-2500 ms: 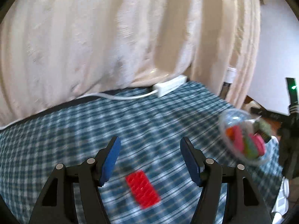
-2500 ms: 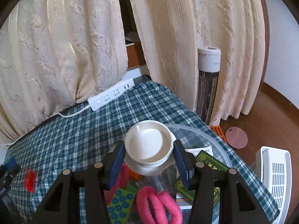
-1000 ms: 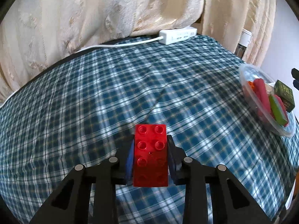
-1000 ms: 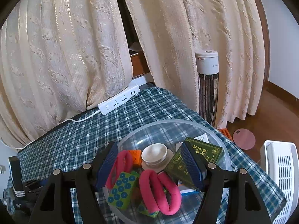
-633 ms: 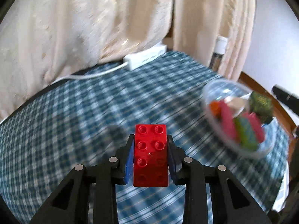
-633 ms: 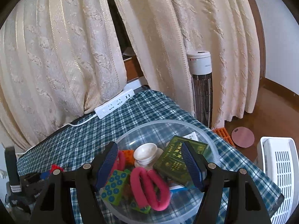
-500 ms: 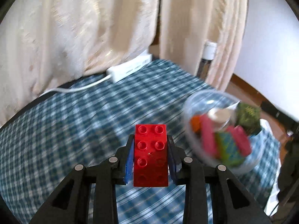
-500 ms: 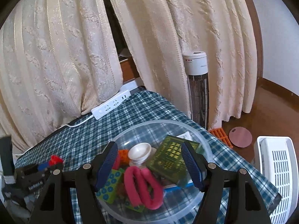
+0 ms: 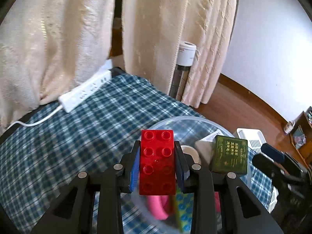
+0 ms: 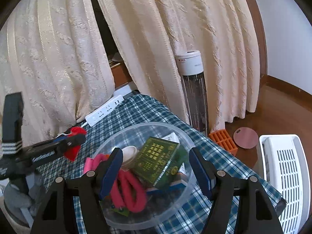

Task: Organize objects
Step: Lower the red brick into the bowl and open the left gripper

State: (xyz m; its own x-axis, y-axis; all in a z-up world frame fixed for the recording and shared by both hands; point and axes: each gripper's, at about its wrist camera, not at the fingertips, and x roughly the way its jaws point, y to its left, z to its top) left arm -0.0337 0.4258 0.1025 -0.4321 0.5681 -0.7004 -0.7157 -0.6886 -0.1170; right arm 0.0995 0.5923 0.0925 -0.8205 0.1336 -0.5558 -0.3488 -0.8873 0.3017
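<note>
Pressed shut on the red brick (image 9: 157, 152) at the left gripper (image 9: 157, 163): blue pads flat against its long sides, studs facing the camera, brick clear of everything below. Spread wide at the right gripper (image 10: 156, 167), gripping nothing, poised just above the clear bowl (image 10: 148, 124).

A second ago, held low over the bare plaid cloth (image 9: 58, 146) with the bowl far off to the side; now carried up to the bowl's near rim. From the right wrist, visible only as a red blur just left of the bowl wall, so probably not yet fully over the opening.

Already lying in the bowl: green box (image 10: 156, 159), pink loop (image 10: 128, 187), white cup (image 10: 129, 152), the last no longer pinched on the right side as it was moments earlier.

Judged from this: pick done, transfer nearly finished. Left to do: shift a little farther over the opening, lower, let go. Worth watching for the green box, tilted high on the pile and likely to deflect a dropped brick. Beyond, only the power strip (image 9: 85, 91) at the cloth's far edge.
</note>
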